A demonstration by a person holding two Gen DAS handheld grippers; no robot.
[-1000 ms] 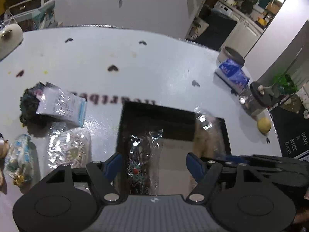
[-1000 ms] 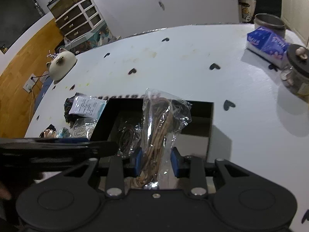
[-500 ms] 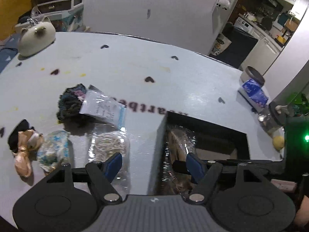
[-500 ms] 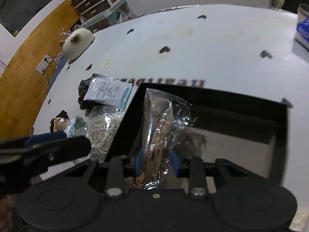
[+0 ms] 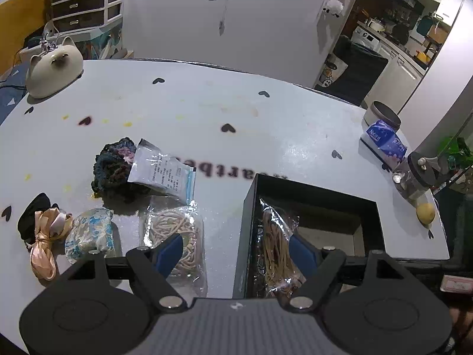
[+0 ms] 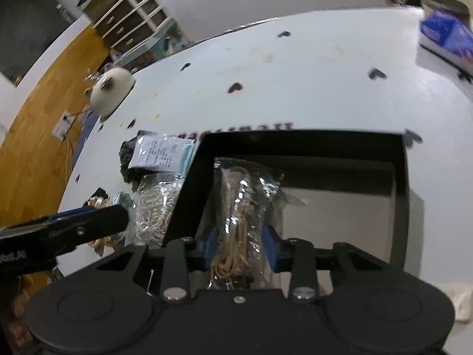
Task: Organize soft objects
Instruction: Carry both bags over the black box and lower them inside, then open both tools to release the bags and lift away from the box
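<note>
Tan-cord bag [image 6: 241, 207] pinched in right gripper [image 6: 240, 247]; tissue pack [image 5: 385, 143] reads "Natura".

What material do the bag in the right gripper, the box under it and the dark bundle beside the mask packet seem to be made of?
Bag: thin clear plastic film, glossy; it crinkles and glints, and tan cords show through.
Box: matte black walls with a pale floor, probably cardboard; the walls look thin and flat.
Dark bundle: knitted or crocheted yarn, judging by its looped, fuzzy texture.

Two claws, side by side
Left claw [image 5: 233, 250] spread wide, holding nothing; right claw [image 6: 240, 247] pinched shut, its fingers [image 6: 210, 244] pointing forward.
</note>
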